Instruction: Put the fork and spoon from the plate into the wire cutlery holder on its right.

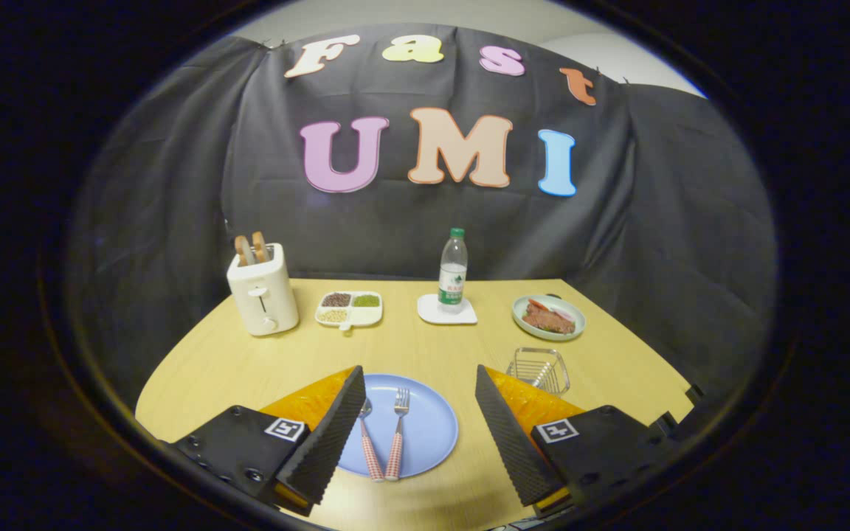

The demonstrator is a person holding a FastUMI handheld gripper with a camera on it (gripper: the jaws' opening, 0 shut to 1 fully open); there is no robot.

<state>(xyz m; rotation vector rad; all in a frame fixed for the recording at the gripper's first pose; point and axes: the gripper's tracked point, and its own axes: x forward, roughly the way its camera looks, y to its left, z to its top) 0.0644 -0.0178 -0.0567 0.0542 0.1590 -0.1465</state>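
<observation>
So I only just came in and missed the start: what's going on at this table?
A person is holding a two-finger gripper over a wooden table. Its fingers are open and grip nothing. Between them lies a blue plate with a spoon and a fork side by side, both untouched. The wire cutlery holder stands just right of the plate, apparently empty. Nothing has been moved into it yet.

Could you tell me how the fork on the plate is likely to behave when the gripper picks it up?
The fork looks stiff and probably light. Lying flat on the blue plate between the open gripper fingers, its thin handle may slip or pivot.
</observation>
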